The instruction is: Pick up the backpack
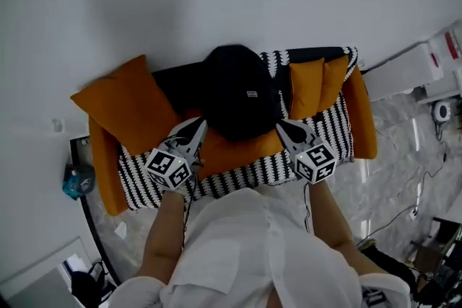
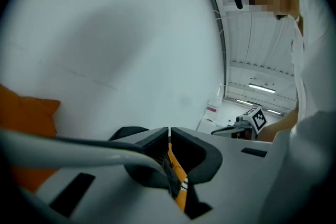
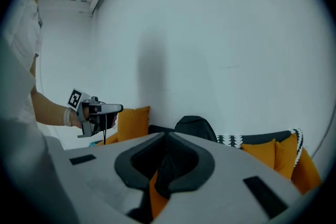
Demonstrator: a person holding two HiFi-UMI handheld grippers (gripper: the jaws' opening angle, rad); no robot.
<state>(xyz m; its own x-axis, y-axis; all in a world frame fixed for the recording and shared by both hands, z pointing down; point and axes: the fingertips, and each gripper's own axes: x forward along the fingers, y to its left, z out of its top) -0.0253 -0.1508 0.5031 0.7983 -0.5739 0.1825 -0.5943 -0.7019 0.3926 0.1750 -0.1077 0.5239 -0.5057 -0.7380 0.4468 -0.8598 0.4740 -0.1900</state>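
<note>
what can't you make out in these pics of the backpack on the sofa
- Backpack straps and handle: none shows in the head view; its label is too small to read.
- Backpack's lower half: right gripper view, hidden behind the right gripper's own body.
- Blue thing beside the sofa: head view, too small and dim to name.

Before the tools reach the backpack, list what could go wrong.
1. The left tool and right tool are both shut; unless opened, they may just shove the backpack.
2. No strap or handle shows, so a pinch on its rounded fabric may slip.
3. The orange cushions beside it might get dragged.
</note>
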